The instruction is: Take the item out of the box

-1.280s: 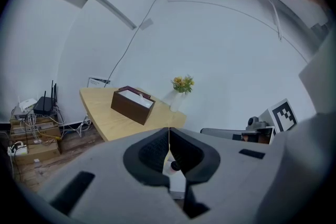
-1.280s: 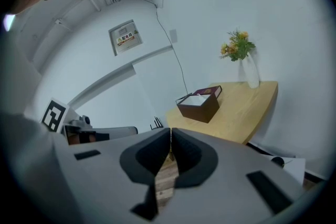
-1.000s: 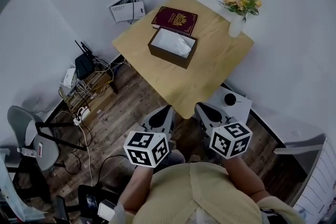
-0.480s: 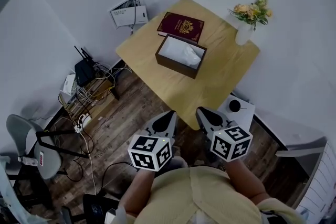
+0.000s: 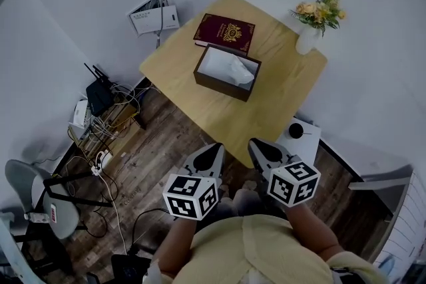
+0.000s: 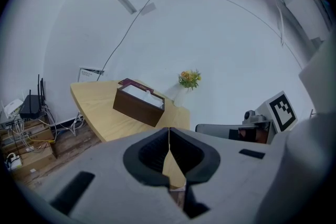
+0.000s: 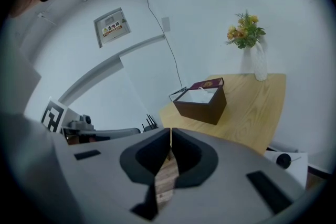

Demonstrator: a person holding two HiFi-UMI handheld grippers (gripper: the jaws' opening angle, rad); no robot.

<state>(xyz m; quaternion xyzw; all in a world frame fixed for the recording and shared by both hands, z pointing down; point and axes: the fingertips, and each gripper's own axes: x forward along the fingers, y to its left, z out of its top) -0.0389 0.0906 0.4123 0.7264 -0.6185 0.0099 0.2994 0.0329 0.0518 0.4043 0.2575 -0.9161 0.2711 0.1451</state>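
Change is tiny: my shut, empty left gripper [image 5: 215,145] and right gripper [image 5: 253,142] stay far from the dark brown open box [image 5: 218,84], so its white paper [image 5: 229,67] waits.

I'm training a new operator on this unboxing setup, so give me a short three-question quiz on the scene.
1. True or false: the fingers of the left gripper and the right gripper are shut, with nothing between them.
2. What lies inside the brown box? A) white crumpled material B) fruit C) a mug
3. Which object lies on the table just beyond the box, seen from the head view?

Key: 1 true; 2 A; 3 the dark red book.
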